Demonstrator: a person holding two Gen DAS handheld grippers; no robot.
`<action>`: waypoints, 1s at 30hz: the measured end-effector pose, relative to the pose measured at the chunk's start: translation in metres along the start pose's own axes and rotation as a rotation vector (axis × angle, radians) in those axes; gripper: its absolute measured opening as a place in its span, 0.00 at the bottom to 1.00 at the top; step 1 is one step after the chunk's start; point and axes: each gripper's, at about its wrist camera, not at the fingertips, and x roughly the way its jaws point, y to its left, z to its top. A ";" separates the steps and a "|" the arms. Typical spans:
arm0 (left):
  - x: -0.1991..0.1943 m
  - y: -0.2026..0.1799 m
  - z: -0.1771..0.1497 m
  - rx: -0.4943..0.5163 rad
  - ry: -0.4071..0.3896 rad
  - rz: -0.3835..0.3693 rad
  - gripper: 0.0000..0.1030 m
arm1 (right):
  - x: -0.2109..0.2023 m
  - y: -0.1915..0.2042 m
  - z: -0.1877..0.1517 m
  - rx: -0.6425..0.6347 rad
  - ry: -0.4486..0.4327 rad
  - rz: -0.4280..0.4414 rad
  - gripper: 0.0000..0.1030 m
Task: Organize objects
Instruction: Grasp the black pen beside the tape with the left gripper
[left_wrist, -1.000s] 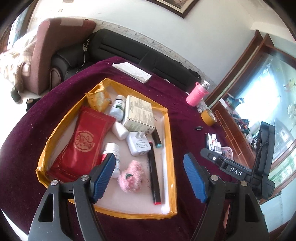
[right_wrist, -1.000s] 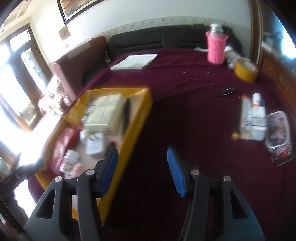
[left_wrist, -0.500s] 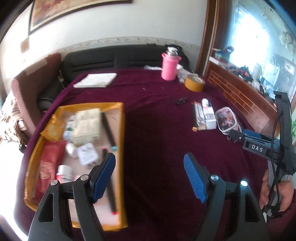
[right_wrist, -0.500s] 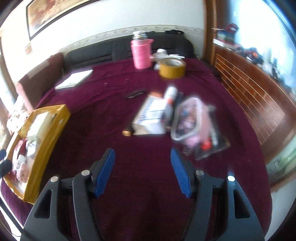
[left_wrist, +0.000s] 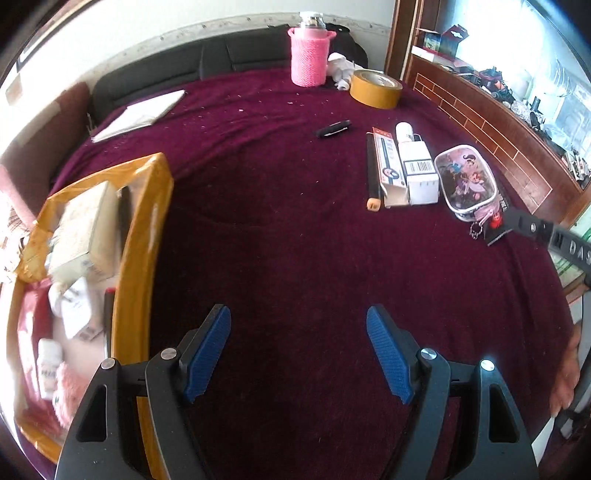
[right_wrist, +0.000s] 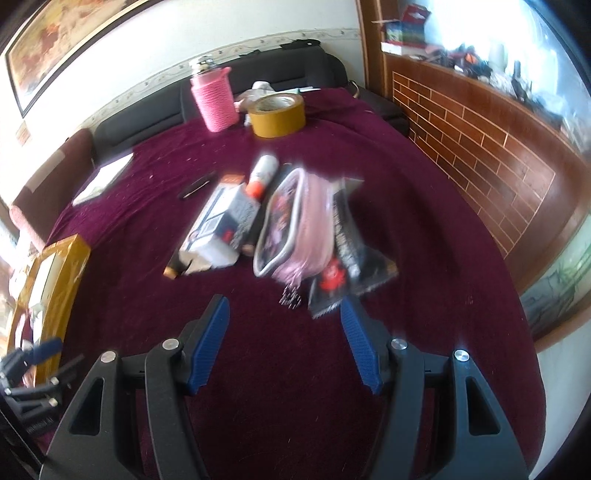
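Maroon cloth covers the desk (left_wrist: 295, 258), with a dark sofa against the far wall. Over a bare stretch of that cloth the left gripper (left_wrist: 298, 354) hangs with its blue pads spread apart and nothing between them. To its left, just beside the left finger, stands the yellow tray (left_wrist: 142, 258), already holding a pale box (left_wrist: 85, 232), a white bottle (left_wrist: 48, 365) and a pink fluffy thing (left_wrist: 68, 387). Ahead and to the right, well apart from this gripper, lies a cluster of loose things: a black marker with an orange cap (left_wrist: 370, 173), a long carton (left_wrist: 388, 170), a white box with a barcode (left_wrist: 419, 173) and a pink pouch (left_wrist: 465, 182) side by side.

The right gripper (right_wrist: 283, 345) points at that same cluster; its jaws have just been opening and stand apart, empty. The pink pouch (right_wrist: 295, 225) lies just ahead between the line of the fingers, blurred, and a black packet (right_wrist: 347, 258) beside it reaches almost to the right fingertip. Farther back stand a pink knitted flask (right_wrist: 216, 99) and a roll of tan tape (right_wrist: 277, 114).
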 end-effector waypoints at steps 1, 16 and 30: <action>-0.001 0.002 0.008 -0.008 -0.006 -0.013 0.68 | 0.002 -0.003 0.006 0.018 -0.005 -0.001 0.60; 0.091 -0.022 0.183 0.256 -0.099 0.026 0.68 | 0.055 -0.049 0.072 0.258 -0.125 0.104 0.60; 0.168 -0.063 0.209 0.428 -0.006 -0.039 0.12 | 0.068 -0.062 0.072 0.311 -0.073 0.126 0.60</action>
